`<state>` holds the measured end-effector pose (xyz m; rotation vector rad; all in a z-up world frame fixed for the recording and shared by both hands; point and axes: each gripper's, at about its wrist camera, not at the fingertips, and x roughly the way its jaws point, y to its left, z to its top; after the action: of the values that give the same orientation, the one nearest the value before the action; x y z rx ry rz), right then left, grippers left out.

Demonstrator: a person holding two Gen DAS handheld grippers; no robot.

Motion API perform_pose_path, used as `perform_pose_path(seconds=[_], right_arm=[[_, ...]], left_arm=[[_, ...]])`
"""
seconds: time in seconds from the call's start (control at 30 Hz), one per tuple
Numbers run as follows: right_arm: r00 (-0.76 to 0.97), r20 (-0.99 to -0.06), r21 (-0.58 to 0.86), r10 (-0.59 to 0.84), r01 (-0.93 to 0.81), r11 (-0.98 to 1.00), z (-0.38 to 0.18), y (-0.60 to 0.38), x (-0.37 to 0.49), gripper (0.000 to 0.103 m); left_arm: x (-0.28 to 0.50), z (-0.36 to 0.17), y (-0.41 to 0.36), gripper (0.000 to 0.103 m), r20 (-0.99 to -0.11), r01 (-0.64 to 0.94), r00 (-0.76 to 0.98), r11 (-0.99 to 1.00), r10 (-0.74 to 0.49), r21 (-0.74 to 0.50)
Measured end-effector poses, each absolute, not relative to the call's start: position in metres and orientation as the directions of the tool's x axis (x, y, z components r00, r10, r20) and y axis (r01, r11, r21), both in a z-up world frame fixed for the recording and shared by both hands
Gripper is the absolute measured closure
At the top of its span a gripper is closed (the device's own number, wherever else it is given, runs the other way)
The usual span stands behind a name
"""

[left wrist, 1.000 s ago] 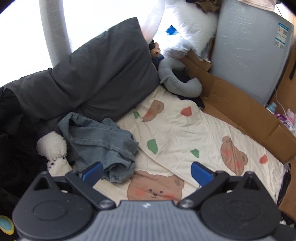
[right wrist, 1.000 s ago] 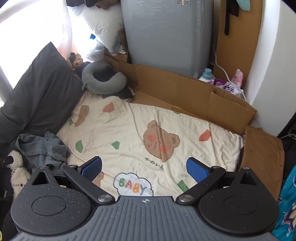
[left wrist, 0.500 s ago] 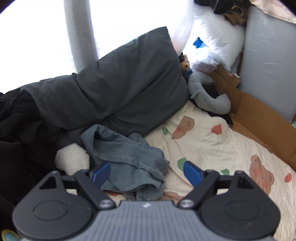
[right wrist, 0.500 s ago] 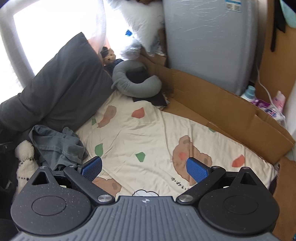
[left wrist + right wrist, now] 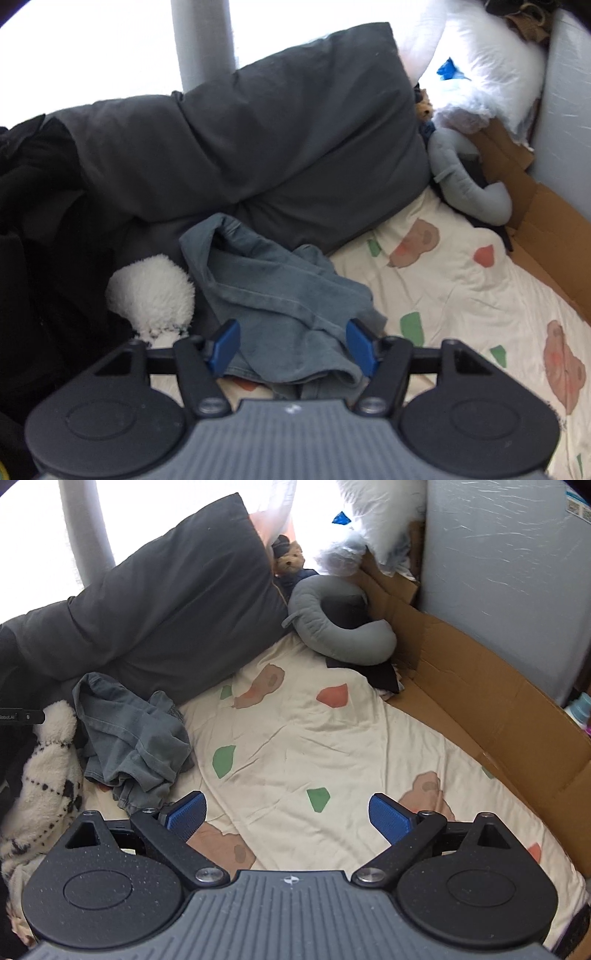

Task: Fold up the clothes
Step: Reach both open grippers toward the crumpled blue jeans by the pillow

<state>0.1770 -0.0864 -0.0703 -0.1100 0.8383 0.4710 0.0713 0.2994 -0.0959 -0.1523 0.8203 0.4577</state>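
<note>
- left gripper [image 5: 293, 347] jaws closing, pads not pressing yet; crumpled grey-blue garment [image 5: 280, 295] lying between the fingers, near edge hidden behind gripper body
- right gripper [image 5: 288, 818] jaws wide, closing, only bear-print sheet [image 5: 295, 720] between; garment sitting left of its left finger

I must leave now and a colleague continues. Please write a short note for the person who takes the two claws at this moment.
Left claw: closing, the crumpled jeans lie between its pads, not yet pinched.
Right claw: wide, starting to close, only the bear-print blanket below it.
Jeans sit at the blanket's edge, against the dark pillow and the white plush toy.
Done: nothing folded.
Left: grip, spread flat on the blanket, fold.
</note>
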Motion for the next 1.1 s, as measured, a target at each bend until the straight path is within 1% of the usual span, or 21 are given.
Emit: perform_pose_path(seconds=[0.03,0.13,0.6,0.7,0.8,1.1], right_arm=[[0.567,-0.738,0.093,0.365,-0.45,0.888,-0.077,-0.083,0.18,0.013],[0.542,-0.744,0.11,0.391,-0.477,0.872,-0.099,-0.07,0.19,0.017],[0.426,-0.733,0.196,0.53,-0.614,0.764,-0.204,0.002,0.223,0.017],[0.394,-0.732,0.222,0.555,-0.633,0.742,-0.225,0.019,0.228,0.018],[0.362,-0.731,0.239,0.578,-0.657,0.715,-0.245,0.036,0.231,0.021],[0.285,-0.722,0.288,0.631,-0.705,0.648,-0.281,0.077,0.234,0.024]], left_arm=[[0.073,-0.102,0.303,0.037,-0.736,-0.458,0.587,0.888,0.337,0.041],[0.077,-0.123,0.314,0.037,-0.74,-0.475,0.582,0.88,0.337,0.028],[0.093,-0.223,0.35,0.037,-0.769,-0.556,0.526,0.831,0.364,0.013],[0.093,-0.244,0.357,0.037,-0.775,-0.577,0.501,0.816,0.385,0.033],[0.092,-0.262,0.362,0.037,-0.779,-0.579,0.477,0.812,0.408,0.071],[0.093,-0.279,0.376,0.037,-0.776,-0.606,0.505,0.796,0.377,-0.008]])
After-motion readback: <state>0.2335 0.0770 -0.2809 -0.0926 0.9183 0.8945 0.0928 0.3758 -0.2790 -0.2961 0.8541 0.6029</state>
